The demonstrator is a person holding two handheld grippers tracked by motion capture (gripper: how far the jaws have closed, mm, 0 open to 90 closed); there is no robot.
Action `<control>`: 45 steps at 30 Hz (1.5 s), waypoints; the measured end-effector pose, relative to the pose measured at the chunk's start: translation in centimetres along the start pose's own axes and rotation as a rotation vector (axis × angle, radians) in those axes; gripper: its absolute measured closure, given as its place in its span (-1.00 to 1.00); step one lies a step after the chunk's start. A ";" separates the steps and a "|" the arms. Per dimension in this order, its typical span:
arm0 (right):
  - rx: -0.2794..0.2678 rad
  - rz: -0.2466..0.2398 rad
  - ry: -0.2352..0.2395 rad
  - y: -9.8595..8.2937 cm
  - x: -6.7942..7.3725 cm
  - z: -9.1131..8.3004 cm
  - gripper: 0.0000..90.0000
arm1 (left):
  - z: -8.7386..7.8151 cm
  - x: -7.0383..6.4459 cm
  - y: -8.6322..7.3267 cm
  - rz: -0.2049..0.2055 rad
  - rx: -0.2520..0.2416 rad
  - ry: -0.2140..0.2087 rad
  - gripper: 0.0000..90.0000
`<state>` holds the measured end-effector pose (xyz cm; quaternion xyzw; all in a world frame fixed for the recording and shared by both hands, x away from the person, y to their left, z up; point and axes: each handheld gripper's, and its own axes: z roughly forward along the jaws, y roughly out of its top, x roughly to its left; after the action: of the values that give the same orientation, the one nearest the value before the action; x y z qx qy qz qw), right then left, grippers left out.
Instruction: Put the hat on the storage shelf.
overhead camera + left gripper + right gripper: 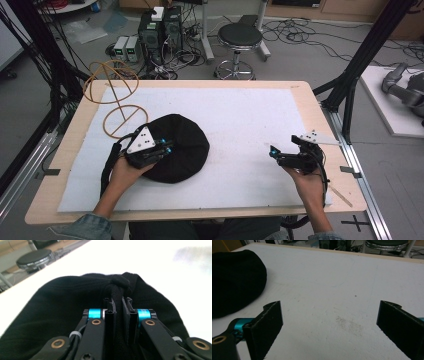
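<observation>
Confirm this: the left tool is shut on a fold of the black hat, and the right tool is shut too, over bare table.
Not quite. The right tool is open: the right gripper view shows its jaws wide apart over the bare table. The rest holds: the left tool is shut on a fold of the black hat.

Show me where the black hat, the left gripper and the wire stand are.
black hat (185,145): high view, its bare top.
left gripper (119,302): left gripper view, between fingertips pinching fabric.
wire stand (111,82): high view, upper hoops.
</observation>
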<state>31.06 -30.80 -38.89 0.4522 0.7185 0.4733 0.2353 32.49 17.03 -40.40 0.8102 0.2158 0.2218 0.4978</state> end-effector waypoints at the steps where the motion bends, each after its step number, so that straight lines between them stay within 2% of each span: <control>1: 0.000 0.000 0.000 0.0 0.0 0.0 -0.86 | -0.3 0.1 0.1 0.003 -0.022 0.004 0.85; 10: 0.000 0.001 -0.002 0.0 -0.1 0.0 -0.86 | -1.3 0.4 0.6 -0.001 -0.092 0.002 0.86; 16: -0.005 0.007 -0.004 0.0 -0.3 -0.1 -0.86 | -2.1 0.8 1.4 0.018 -0.129 0.023 0.86; 17: -0.003 0.012 -0.002 0.0 -0.3 -0.2 -0.86 | -2.2 0.9 1.6 0.009 -0.139 0.024 0.86; 27: -0.003 0.014 -0.002 0.0 -0.5 -0.1 -0.86 | -3.9 1.8 2.9 0.017 -0.197 0.049 0.86; 41: -0.011 0.020 0.000 0.1 -0.5 -0.2 -0.86 | -6.4 2.0 7.0 0.101 -0.240 0.087 0.86; 45: -0.013 0.025 0.000 0.2 -0.5 -0.3 -0.86 | -7.3 2.0 7.9 0.101 -0.251 0.105 0.86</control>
<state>31.12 -31.33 -38.62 0.4597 0.7096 0.4808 0.2324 30.98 20.10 -29.98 0.7388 0.1709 0.3140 0.5713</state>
